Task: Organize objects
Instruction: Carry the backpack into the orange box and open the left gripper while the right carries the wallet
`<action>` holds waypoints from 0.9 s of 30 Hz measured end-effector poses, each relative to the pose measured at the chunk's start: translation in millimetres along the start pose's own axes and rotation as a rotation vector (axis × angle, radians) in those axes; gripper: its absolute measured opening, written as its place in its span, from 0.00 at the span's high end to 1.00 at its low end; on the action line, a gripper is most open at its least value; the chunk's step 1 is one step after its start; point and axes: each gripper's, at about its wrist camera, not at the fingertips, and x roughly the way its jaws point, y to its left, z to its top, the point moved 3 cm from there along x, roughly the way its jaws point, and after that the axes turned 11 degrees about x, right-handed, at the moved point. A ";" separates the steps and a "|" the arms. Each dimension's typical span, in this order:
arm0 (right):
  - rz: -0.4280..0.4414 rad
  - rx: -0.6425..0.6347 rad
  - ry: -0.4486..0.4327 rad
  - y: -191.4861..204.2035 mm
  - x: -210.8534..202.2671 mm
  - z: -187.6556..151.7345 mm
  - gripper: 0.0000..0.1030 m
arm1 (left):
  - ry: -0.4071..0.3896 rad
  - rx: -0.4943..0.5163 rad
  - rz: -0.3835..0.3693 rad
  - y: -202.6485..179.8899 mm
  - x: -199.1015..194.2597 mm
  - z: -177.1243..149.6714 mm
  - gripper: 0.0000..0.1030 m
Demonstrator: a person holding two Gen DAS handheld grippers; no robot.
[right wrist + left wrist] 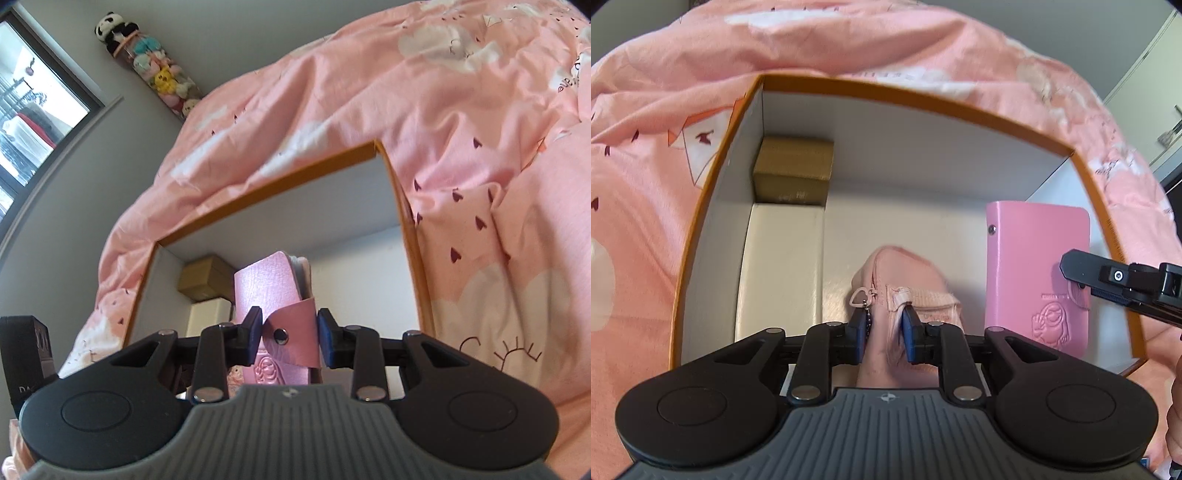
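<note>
An orange-rimmed cardboard box (713, 177) with a white inside lies on a pink bed cover. My left gripper (884, 325) is shut on a pale pink zip pouch (905, 273) and holds it inside the box, near the middle. My right gripper (290, 334) is shut on a pink card wallet (273, 291) with a snap strap, held upright at the box's right side. The wallet (1034, 258) and the right gripper's finger (1108, 280) also show in the left wrist view. The box rim (258, 192) shows in the right wrist view.
A small brown carton (794, 170) sits in the box's far left corner, with a cream flat box (779, 266) in front of it. The pink patterned duvet (849, 40) surrounds the box. A tube of plush toys (159, 70) hangs on the grey wall.
</note>
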 end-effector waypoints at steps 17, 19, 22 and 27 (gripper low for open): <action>0.079 0.138 0.129 -3.0 31.1 -7.9 0.67 | -0.074 -0.040 -0.035 21.3 -34.2 -1.3 0.62; 0.105 0.162 0.162 0.2 35.2 -9.6 0.67 | -0.108 -0.061 -0.026 24.2 -43.4 2.0 0.61; 0.097 0.199 0.221 5.4 49.5 -16.7 0.67 | -0.138 -0.063 -0.011 25.7 -49.1 4.4 0.60; 0.042 0.187 0.256 12.8 69.5 -29.6 0.67 | -0.128 -0.072 -0.002 25.3 -43.4 6.8 0.60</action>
